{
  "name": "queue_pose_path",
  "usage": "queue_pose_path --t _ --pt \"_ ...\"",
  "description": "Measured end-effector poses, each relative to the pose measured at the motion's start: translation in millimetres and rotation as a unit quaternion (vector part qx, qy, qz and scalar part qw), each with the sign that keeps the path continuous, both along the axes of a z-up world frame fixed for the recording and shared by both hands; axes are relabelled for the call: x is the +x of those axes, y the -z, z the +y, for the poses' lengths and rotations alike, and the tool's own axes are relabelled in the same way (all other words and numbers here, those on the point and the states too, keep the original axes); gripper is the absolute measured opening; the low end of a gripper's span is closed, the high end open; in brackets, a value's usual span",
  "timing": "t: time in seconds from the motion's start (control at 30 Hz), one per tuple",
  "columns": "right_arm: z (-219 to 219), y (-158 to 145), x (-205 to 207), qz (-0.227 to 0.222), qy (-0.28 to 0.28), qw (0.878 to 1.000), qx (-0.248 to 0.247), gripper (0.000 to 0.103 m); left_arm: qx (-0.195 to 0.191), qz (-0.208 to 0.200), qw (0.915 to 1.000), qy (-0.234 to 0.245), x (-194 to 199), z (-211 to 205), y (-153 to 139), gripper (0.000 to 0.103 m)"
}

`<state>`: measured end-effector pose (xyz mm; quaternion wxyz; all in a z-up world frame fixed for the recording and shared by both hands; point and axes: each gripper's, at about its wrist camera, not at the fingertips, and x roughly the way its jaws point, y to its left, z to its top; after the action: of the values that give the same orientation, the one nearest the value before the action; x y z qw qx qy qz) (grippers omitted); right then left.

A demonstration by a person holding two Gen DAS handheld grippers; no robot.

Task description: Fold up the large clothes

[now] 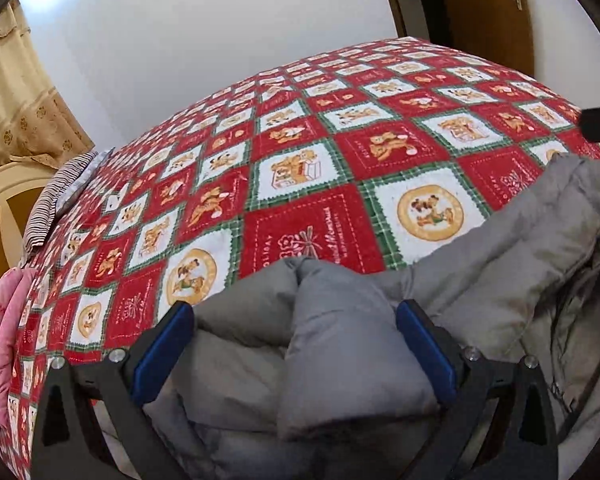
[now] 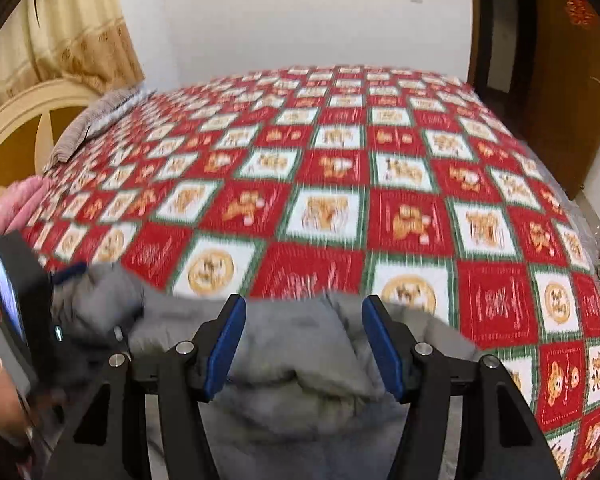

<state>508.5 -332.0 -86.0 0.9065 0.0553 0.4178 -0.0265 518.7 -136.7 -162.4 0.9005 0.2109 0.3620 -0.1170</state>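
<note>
Fingers of the left gripper (image 1: 296, 354) straddle a bunched fold of the grey padded jacket (image 1: 480, 248); the right gripper (image 2: 304, 346) likewise, neither visibly clamped. It's heaped at the bed's (image 1: 300, 136) near edge, so folding has seemingly barely begun.

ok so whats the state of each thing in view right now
grey padded jacket: bunched at the near edge of the bed, not folded
left gripper: fingers wide, jacket fabric between them, grip unclear
right gripper: fingers wide, jacket fabric between them, grip unclear
bedspread: spread flat over the bed
striped cloth: lying at the far left edge
door: cannot tell if shut
</note>
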Motion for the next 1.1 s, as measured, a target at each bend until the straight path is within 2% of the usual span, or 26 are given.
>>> queue_pose_path --t 0.1,0.17,0.23,0.3,0.4,0.47,0.53,0.57,0.63,0.7,0.93,1.03,1.1 --pt "4 17 19 0.029 -0.010 1.000 -0.003 0.061 -0.002 -0.014 0.9999 0.010 -7 -4 -12 0.102" --pt "2 33 23 0.055 -0.008 0.998 -0.008 0.061 -0.038 -0.035 0.9985 0.015 -11 -1 -34 0.103" --pt "-2 44 17 0.060 -0.010 0.998 -0.004 0.061 -0.083 -0.052 0.9951 0.015 -12 -1 -60 0.103" --pt "-2 51 12 0.063 -0.014 0.998 -0.014 0.061 -0.097 -0.054 0.9937 0.018 -5 -10 -71 0.103" --pt "-1 54 7 0.060 -0.017 0.998 -0.021 0.061 -0.073 -0.030 0.9967 0.021 3 -24 -56 0.103" --pt "-1 52 4 0.058 -0.018 0.998 -0.026 0.061 -0.057 0.005 0.9981 0.024 3 -26 -33 0.095" --pt "-1 52 2 0.056 -0.020 0.998 -0.030 0.061 -0.043 0.048 0.9977 0.023 0 -22 -7 0.094" --pt "-1 53 1 0.056 -0.022 0.998 -0.031 0.061 -0.051 0.058 0.9969 0.016 0 -16 0 0.094" --pt "-1 59 -2 0.058 -0.027 0.998 -0.025 0.061 -0.091 0.079 0.9927 -0.001 1 -2 8 0.094" --pt "0 66 -5 0.058 -0.027 0.998 -0.024 0.061 -0.104 0.084 0.9909 -0.004 4 1 12 0.097" --pt "0 80 -5 0.051 -0.020 0.998 -0.025 0.061 -0.112 0.092 0.9894 -0.014 5 0 24 0.103" --pt "5 84 -3 0.048 -0.018 0.998 -0.046 0.061 -0.109 0.092 0.9897 -0.018 4 1 24 0.103" --pt "8 86 -3 0.044 -0.016 0.997 -0.057 0.062 -0.121 0.095 0.9880 -0.016 4 4 21 0.103"
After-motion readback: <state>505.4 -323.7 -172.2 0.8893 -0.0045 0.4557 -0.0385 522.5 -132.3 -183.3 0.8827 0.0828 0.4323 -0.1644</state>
